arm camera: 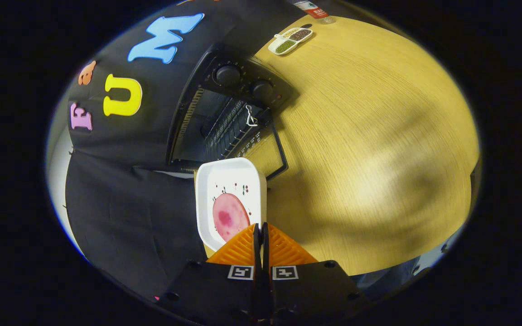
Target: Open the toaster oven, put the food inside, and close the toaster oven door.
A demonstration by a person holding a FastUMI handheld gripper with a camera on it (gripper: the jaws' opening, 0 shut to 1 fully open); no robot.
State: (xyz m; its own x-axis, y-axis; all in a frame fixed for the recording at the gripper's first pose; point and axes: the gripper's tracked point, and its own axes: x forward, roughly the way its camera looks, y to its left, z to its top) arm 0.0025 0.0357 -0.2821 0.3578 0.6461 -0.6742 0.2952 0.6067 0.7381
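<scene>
The hand-held gripper (pixel 261 233) has its fingers closed on the near rim of a white dish (pixel 206 190) carrying a pink slice of food (pixel 229 216). Just beyond the dish stands the toaster oven (pixel 224 113), its door (pixel 268 151) already down and the rack (pixel 231 127) bare. Opening looks done; loading and closing remain. Beyond the oven on the tabletop (pixel 369 149) sit a divided condiment tray (pixel 290 40) and a bottle (pixel 316 10), well clear of the path.
</scene>
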